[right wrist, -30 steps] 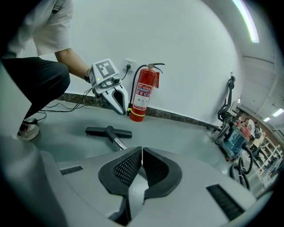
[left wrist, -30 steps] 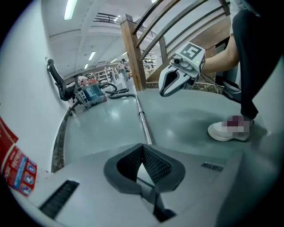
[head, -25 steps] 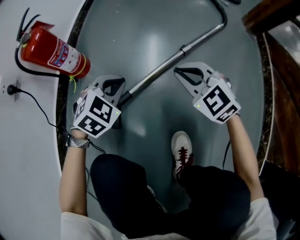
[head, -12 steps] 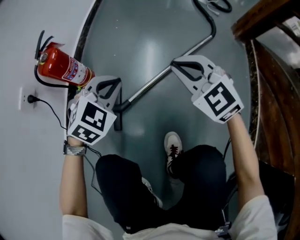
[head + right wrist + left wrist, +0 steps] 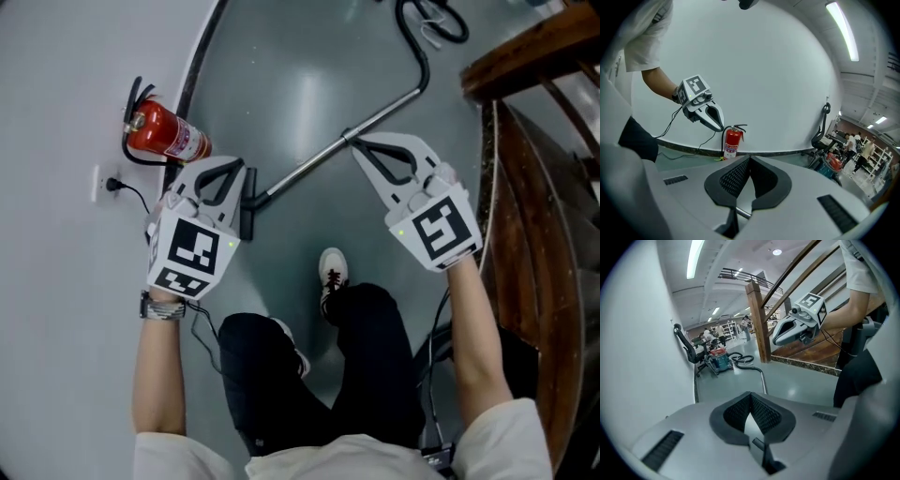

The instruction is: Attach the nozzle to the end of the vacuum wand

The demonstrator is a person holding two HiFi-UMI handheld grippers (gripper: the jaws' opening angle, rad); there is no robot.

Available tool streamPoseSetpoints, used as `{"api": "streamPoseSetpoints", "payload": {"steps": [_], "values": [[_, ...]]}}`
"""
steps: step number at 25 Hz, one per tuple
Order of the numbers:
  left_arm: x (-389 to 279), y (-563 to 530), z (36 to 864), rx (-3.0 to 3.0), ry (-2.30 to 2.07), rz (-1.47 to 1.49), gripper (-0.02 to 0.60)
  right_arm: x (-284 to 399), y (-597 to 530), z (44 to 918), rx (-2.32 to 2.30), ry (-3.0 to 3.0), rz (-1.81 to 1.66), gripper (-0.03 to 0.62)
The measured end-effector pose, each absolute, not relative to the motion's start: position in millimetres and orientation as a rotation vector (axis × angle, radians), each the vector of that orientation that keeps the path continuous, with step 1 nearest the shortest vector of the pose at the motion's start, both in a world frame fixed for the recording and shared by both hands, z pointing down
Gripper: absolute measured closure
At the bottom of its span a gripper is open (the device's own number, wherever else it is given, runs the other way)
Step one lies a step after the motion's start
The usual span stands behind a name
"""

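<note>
Now our left tool [image 5: 234,174] is shut tight with nothing in it, held above the floor [image 5: 300,84]. Right by its tip lies the black nozzle [image 5: 247,202], touching the low end of the wand [image 5: 323,157]. The wand slants up to the right, passing under our right tool [image 5: 362,146], also shut and empty. The left tool is nearer the nozzle.

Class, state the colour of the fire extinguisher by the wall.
The cylindrical fire extinguisher is red; head view.

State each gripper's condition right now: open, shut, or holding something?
Left gripper: shut, holding nothing.
Right gripper: shut, holding nothing.
</note>
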State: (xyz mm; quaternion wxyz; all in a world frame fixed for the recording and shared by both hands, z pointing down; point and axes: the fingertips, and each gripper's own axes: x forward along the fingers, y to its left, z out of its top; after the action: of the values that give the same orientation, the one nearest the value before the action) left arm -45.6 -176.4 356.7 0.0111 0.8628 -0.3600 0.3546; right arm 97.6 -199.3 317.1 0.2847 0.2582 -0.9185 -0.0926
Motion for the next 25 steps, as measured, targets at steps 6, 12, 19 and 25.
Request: {"api": "streamPoseSetpoints", "payload": {"steps": [6,12,19,25], "values": [[-53.3,-175.1,256.9,2.704,-1.111,1.125,0.580,84.0,-198.7,219.3,0.716,-2.477,-0.222,0.566],[-41.4,-159.0,153.8,2.729,-1.096,1.124,0.580,82.5,-187.0,121.3,0.728,-2.486,-0.236,0.566],[-43.7,-138.1,33.7,2.745,-1.188,1.030,0.580,83.5,-160.5,2.5,0.806,-2.521,-0.257,0.566],[-55.2,-98.8,-31.5,2.749,-1.250,0.941,0.580,78.4,-119.3,-59.4,0.859,-2.532,-0.276,0.566]]}}
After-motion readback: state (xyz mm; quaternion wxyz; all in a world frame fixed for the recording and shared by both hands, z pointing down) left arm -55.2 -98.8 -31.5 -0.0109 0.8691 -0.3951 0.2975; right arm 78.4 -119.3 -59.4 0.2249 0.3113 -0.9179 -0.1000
